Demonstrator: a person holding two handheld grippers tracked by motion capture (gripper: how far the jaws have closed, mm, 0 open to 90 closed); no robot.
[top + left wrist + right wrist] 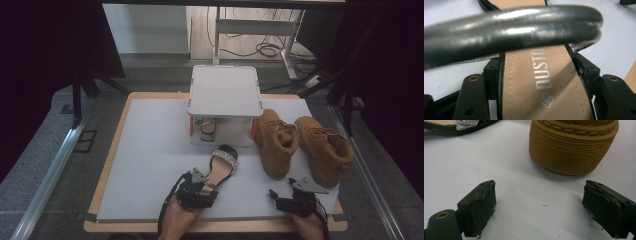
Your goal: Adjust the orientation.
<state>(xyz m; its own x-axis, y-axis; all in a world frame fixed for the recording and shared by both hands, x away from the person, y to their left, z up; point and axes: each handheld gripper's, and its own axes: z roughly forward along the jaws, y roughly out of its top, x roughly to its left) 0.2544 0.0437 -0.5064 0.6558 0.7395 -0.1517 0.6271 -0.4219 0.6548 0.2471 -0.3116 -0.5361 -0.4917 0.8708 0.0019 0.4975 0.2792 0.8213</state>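
- Nearest the lens in the left gripper view, a silver strap of the sandal crossed the frame, with the tan insole running below it between the two black fingers.
- Left gripper sat at the sandal's heel end; its fingers flanked the sole on both sides, lying at or against its black edges, though a firm pinch could not be made out.
- That sandal lay on the white counter, toe toward the white rack, just left of the nearer tan boot.
- Right gripper rested near the counter's front edge, its fingers spread wide and holding nothing, bare surface between them.
- In the right gripper view, the boot's ribbed sole stood ahead of those fingers, apart from them.
- A second boot stood close to the counter's right edge.
- Another sandal sat on the rack's lower shelf.
- Open surface lay to the left of the sandal, out to the counter's left edge.
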